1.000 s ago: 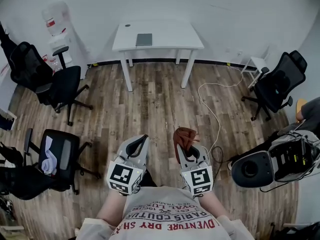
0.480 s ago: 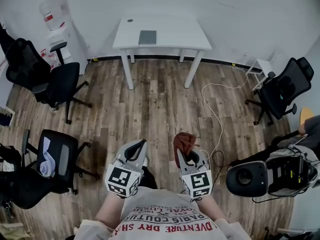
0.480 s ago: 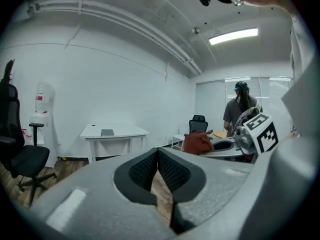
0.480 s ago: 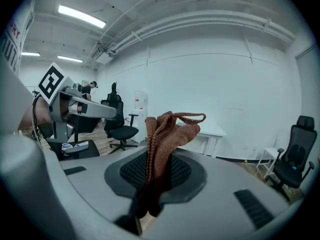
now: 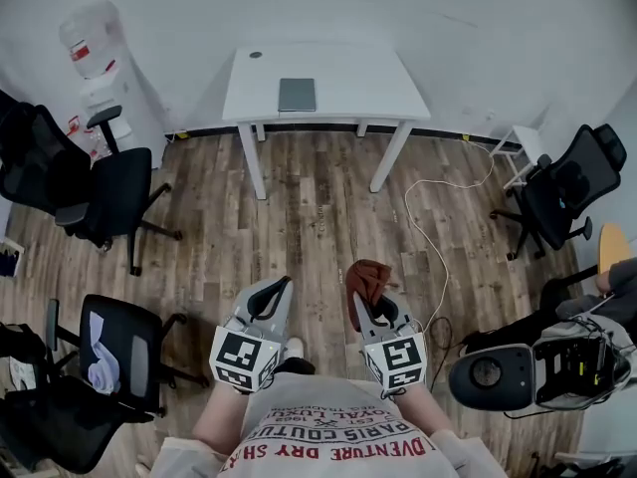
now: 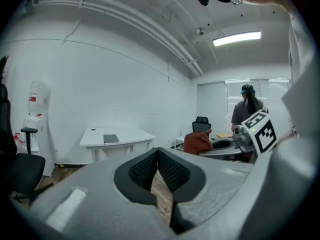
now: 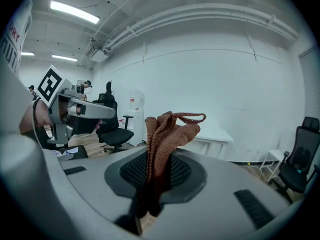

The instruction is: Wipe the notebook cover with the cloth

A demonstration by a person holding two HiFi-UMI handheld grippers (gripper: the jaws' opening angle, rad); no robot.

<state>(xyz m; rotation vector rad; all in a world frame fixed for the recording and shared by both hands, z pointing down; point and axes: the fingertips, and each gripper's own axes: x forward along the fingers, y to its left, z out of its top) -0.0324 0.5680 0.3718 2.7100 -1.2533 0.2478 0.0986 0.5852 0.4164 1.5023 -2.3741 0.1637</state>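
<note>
I stand on a wood-plank floor (image 5: 309,217) and hold both grippers low in front of my chest, side by side and a little apart. My left gripper (image 6: 158,154) is closed with nothing in it: its two ribbed black pads meet at the tips, and only floor shows through the narrow wedge below them. My right gripper (image 7: 155,176) is clamped on a rust-brown knitted cloth (image 7: 167,131). The cloth is pinched between the pads, and its bunched upper part stands up above the jaws with a loop of edge sticking out to one side. In the head view that bunch pokes out past the gripper's tip.

The flat grey notebook (image 5: 297,95) lies closed on a white rectangular worktop (image 5: 348,68) that stands on four legs against the white wall ahead of me. The notebook sits a little left of the worktop's middle, its edges square to the worktop's. It is well apart from both grippers and from the cloth, with a stretch of floor in between.

A white cable (image 5: 430,229) snakes over the floor from the wall toward my right. Black office chairs (image 5: 114,192) stand to my left and right, and a water dispenser (image 5: 92,63) stands in the left corner. In the left gripper view, another person (image 6: 248,110) is at the far right of the room.
</note>
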